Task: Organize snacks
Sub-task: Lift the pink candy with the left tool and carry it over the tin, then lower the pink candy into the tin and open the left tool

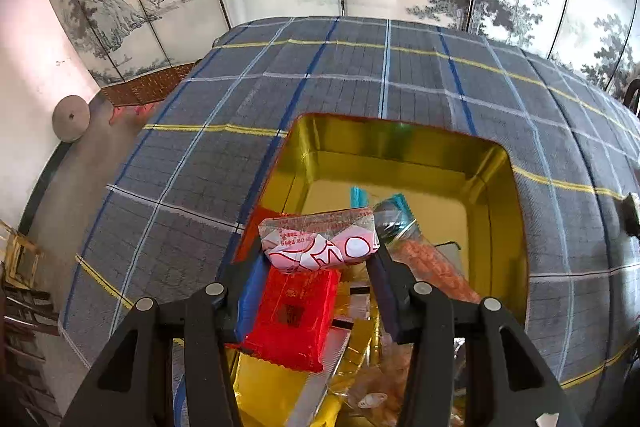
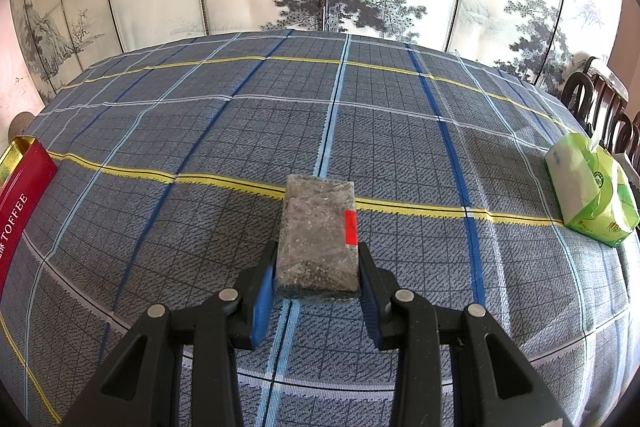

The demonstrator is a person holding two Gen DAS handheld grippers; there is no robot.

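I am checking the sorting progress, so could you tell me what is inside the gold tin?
The gold tin holds a red packet, an orange snack bag and clear wrappers; the grippers hide the rest.

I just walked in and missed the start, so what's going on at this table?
A person is sorting snacks with a handheld tool in each hand. The left tool grips a pink-and-white wrapped snack over an open gold-lined tin that already holds a red packet and other snacks. The right tool grips a dark wrapped bar above the plaid tablecloth.
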